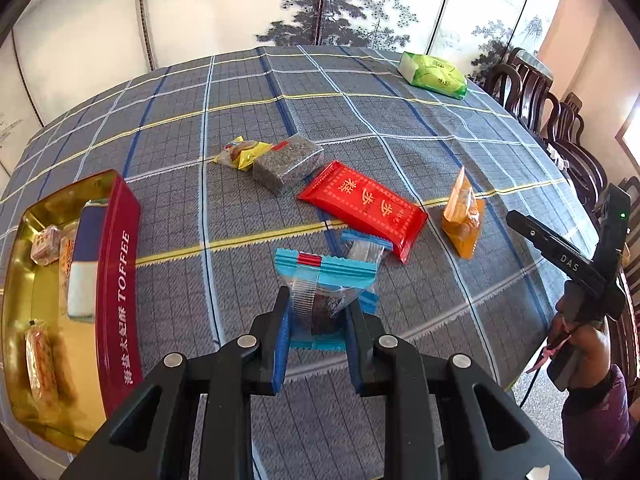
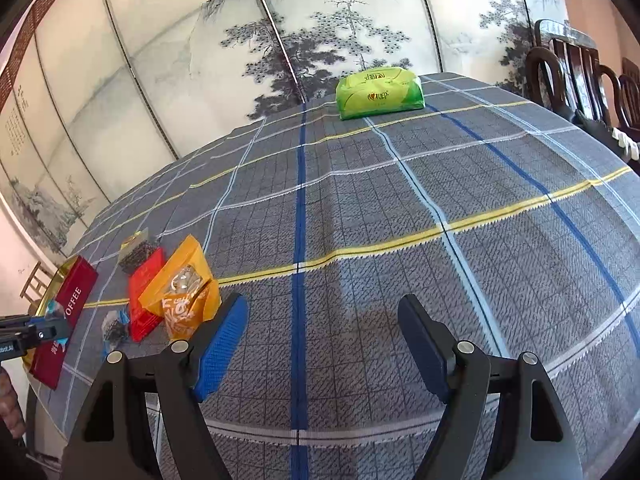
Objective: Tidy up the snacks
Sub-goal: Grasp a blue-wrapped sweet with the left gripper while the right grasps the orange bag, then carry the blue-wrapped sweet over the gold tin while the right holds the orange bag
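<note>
Plaid tablecloth (image 2: 360, 208) before painted folding screen (image 2: 200, 60); left gripper (image 1: 318, 316) clamped on blue-wrapped snack (image 1: 326, 280); right gripper (image 2: 322, 340) fingers apart, empty.

i am in a dining room of a home or restaurant. a large table (image 2: 400, 200) under a grey checked cloth fills my view. dark carved wooden chairs (image 1: 560, 120) line its right edge, and a folding screen (image 2: 280, 40) painted with ink pines and mountains stands behind its far edge.
</note>
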Action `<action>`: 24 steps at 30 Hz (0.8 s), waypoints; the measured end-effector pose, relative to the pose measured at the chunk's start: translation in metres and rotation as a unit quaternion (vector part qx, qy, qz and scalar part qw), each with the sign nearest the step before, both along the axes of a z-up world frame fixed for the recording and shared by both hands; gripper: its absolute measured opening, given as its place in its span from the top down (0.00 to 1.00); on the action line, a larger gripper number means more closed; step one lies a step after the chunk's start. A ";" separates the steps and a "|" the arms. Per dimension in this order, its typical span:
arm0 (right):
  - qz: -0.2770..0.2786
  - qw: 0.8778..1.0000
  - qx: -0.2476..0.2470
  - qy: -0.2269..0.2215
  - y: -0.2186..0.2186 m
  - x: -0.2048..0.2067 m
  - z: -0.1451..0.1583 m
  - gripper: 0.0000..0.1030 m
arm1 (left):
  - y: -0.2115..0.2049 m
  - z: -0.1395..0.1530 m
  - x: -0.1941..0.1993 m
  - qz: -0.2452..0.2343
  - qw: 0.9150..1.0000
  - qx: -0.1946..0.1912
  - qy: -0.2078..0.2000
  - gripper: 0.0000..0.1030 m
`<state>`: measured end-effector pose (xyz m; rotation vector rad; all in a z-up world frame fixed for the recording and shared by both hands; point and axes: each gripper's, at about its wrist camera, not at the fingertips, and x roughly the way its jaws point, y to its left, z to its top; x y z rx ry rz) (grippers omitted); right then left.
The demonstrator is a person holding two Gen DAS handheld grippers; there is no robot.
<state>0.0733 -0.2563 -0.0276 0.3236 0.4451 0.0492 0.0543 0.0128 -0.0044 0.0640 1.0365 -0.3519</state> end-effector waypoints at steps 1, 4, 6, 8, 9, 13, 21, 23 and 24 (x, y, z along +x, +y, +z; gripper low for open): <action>0.000 1.000 0.001 -0.003 0.003 -0.004 0.000 0.24 | 0.001 0.001 -0.003 -0.002 1.000 -0.002 0.001 0.80; 0.022 1.000 0.008 -0.010 0.013 -0.012 0.003 0.24 | 0.005 0.005 -0.014 -0.003 1.000 -0.004 0.000 0.80; 0.050 0.999 -0.011 -0.014 0.025 -0.012 0.010 0.24 | 0.007 0.007 -0.022 -0.007 1.000 -0.002 -0.004 0.80; 0.084 0.996 -0.035 -0.012 0.039 -0.007 0.017 0.24 | 0.007 0.009 -0.029 -0.009 1.000 0.003 -0.009 0.80; 0.098 0.994 -0.049 -0.015 0.046 -0.005 0.021 0.23 | 0.007 0.010 -0.032 -0.011 1.000 0.001 -0.012 0.80; 0.138 0.982 -0.129 -0.016 0.078 0.011 0.032 0.22 | 0.010 0.014 -0.039 -0.013 1.000 -0.001 -0.015 0.80; 0.161 0.970 -0.183 0.026 0.098 0.053 0.026 0.32 | 0.016 0.022 -0.044 -0.009 1.000 -0.004 -0.022 0.80; 0.170 0.969 -0.170 0.050 0.095 0.063 0.020 0.49 | 0.018 0.023 -0.045 -0.007 1.000 -0.005 -0.022 0.80; 0.171 0.970 -0.163 0.048 0.093 0.062 0.021 0.52 | 0.019 0.023 -0.045 -0.006 1.000 -0.006 -0.022 0.80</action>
